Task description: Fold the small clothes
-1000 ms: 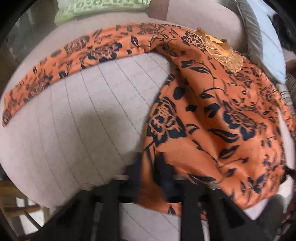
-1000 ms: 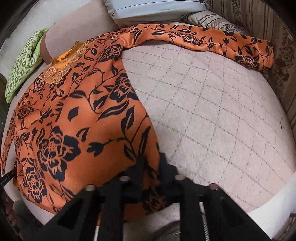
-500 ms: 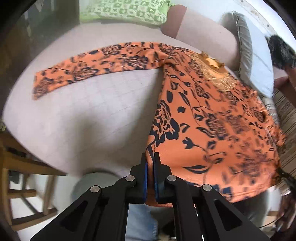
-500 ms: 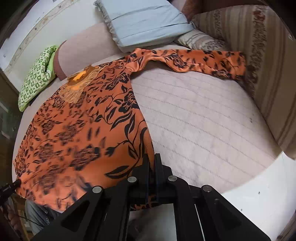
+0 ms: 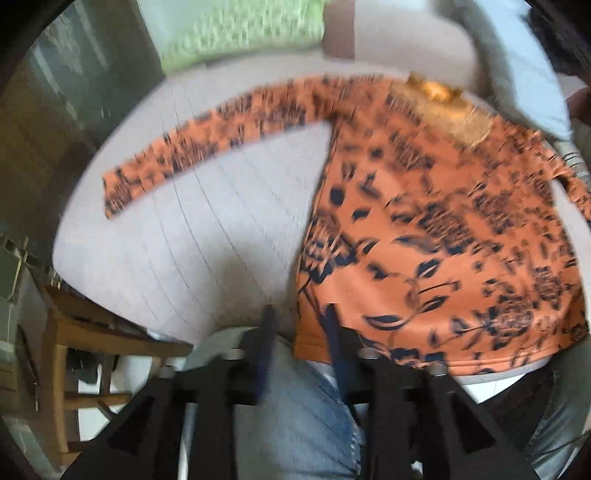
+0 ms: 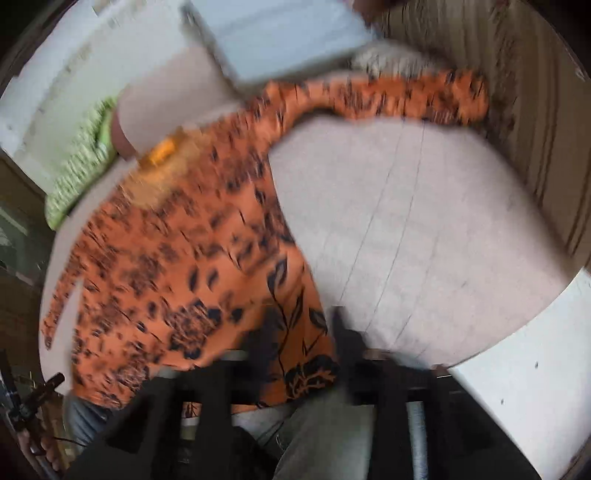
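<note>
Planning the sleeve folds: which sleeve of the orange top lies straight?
The sleeve on the left gripper's side lies straight, cuff flat on the bed. The other sleeve bends and bunches against the striped cushion.

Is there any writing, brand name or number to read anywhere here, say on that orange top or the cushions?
None can be read.
Orange flowered top: only a flower print and gold trim at the neck, no label showing.
Green cushion and pale blue pillow: patterns only, blurred.
</note>
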`<state>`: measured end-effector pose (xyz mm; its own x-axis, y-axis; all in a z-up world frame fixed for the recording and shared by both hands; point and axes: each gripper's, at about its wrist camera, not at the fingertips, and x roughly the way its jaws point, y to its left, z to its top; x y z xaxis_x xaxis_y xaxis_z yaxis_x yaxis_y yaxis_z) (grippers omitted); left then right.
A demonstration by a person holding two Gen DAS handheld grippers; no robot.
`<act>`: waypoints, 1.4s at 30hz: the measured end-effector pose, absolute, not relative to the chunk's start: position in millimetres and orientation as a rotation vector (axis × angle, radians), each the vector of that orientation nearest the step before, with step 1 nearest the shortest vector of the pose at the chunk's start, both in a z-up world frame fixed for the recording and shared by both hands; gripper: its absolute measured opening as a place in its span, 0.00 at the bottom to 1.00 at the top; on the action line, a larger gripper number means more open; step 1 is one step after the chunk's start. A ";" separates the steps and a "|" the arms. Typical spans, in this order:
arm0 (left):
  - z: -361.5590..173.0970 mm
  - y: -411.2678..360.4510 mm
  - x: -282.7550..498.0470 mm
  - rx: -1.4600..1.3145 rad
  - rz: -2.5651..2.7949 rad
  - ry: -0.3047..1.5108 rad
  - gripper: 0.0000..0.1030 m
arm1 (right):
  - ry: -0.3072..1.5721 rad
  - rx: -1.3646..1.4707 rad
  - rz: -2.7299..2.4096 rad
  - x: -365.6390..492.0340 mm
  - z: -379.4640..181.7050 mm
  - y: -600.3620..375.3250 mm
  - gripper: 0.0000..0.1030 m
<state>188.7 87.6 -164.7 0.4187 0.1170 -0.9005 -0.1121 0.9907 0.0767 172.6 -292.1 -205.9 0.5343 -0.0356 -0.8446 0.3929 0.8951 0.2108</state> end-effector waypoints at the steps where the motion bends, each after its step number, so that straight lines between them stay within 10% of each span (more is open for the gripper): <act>1: -154.3 85.2 185.9 -0.007 0.142 1.095 0.43 | 0.950 0.416 -0.259 168.0 -198.2 -293.8 0.56; 6: -104.0 50.6 151.7 -0.112 0.035 0.939 0.63 | 0.840 0.581 -0.237 169.0 -192.7 -317.4 0.58; 26: -212.4 -140.6 346.3 -0.146 -0.380 1.149 0.64 | 0.659 0.955 -0.579 254.5 -266.9 -523.8 0.52; 32: -243.2 -150.1 378.9 -0.154 -0.381 1.153 0.64 | 0.615 0.998 -0.746 295.9 -298.0 -580.7 0.42; 38: -246.3 -124.4 373.3 -0.231 -0.333 1.160 0.64 | 0.681 0.891 -0.796 318.7 -297.4 -594.3 0.08; 42: -238.4 -105.2 362.1 -0.273 -0.324 1.145 0.63 | 0.664 0.737 -0.712 312.0 -247.6 -546.6 0.07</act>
<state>362.2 -105.2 -238.4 0.3759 -0.3869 -0.8420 0.1109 0.9209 -0.3737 312.0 -546.6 -247.6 0.5820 -0.3326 -0.7420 0.7638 0.5368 0.3584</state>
